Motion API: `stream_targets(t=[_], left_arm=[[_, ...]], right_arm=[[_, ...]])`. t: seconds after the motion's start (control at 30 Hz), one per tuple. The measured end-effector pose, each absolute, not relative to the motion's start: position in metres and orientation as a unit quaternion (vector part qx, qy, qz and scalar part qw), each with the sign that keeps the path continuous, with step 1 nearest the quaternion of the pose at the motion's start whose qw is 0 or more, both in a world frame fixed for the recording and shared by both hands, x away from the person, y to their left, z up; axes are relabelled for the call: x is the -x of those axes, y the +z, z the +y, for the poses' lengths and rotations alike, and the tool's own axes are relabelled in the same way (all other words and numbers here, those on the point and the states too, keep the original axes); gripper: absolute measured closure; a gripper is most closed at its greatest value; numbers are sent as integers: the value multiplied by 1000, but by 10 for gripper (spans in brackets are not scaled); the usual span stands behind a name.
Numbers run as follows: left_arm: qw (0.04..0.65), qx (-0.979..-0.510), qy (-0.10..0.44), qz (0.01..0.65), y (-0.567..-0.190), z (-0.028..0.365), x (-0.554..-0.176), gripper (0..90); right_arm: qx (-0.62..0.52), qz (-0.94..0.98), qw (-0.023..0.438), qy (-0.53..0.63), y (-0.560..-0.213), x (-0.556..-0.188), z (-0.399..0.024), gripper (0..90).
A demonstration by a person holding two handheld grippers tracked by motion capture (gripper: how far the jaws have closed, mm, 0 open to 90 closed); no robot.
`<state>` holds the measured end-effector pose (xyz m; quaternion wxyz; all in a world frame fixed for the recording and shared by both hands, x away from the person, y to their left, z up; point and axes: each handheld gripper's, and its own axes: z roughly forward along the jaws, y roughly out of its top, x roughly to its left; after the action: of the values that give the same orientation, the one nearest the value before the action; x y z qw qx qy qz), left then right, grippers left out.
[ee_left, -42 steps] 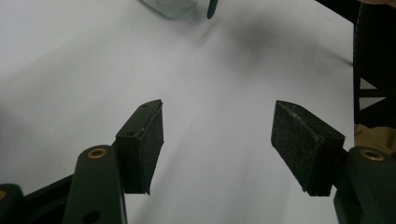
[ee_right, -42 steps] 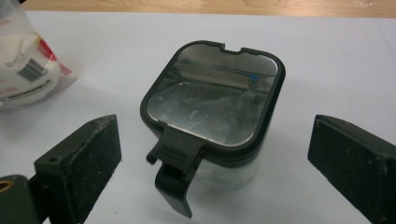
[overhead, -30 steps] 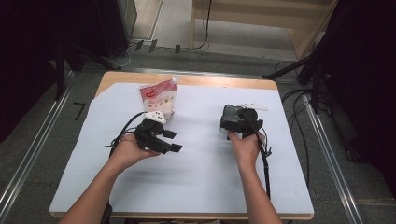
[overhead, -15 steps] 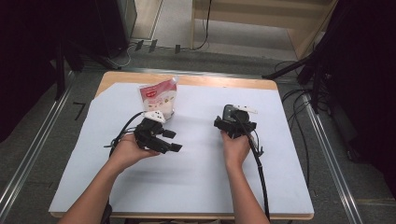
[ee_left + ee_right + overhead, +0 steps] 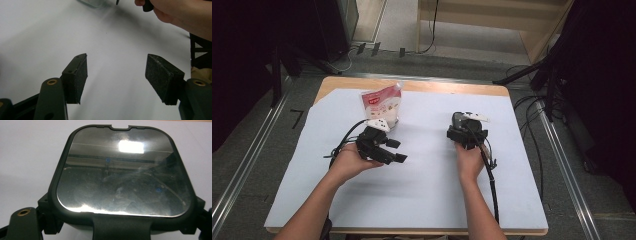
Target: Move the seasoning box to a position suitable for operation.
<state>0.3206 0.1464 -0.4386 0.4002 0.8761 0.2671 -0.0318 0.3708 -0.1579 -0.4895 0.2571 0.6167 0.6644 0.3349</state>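
Note:
A dark box with a shiny reflective lid stands on the white sheet and sits between the jaws of my right gripper. The jaws have just been closing, and their pads lie against the box's two sides. From above, the right gripper points away from the person with the box at its tip. My left gripper rests at centre left, aimed to the right. Its pads stand wide apart over bare sheet, with nothing between them.
A red and white pouch stands at the back left, just behind the left gripper. A white sheet covers the wooden table. Cables trail from both grippers toward the person. The right hand shows in the left gripper view.
The right hand has shifted slightly to the left with its gripper at the box. The left hand and the pouch have not moved.

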Motion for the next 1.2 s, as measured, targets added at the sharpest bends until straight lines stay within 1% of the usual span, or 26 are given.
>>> stream_targets(t=[0.1, 0.23, 0.3, 0.47, 0.77, 1.2], left_arm=[[399, -876, -32, 268, -439, 146, -320, 354], [398, -876, -37, 269, -439, 146, -321, 354], [401, -875, -40, 269, -440, 146, -322, 364], [397, -877, -37, 269, -440, 145, -322, 363], [399, -875, -41, 271, -441, 144, -322, 366], [402, -873, -52, 272, -445, 136, -323, 363]], right_arm=[[-604, 678, 259, 330, -489, -371, -159, 160], [-596, 684, 251, 337, -486, -371, -164, 162], [-591, 689, 255, 334, -483, -371, -168, 162], [-576, 699, 245, 346, -474, -369, -182, 161], [-522, 736, 220, 372, -456, -347, -195, 162], [-458, 763, 199, 410, -449, -311, -194, 162]])
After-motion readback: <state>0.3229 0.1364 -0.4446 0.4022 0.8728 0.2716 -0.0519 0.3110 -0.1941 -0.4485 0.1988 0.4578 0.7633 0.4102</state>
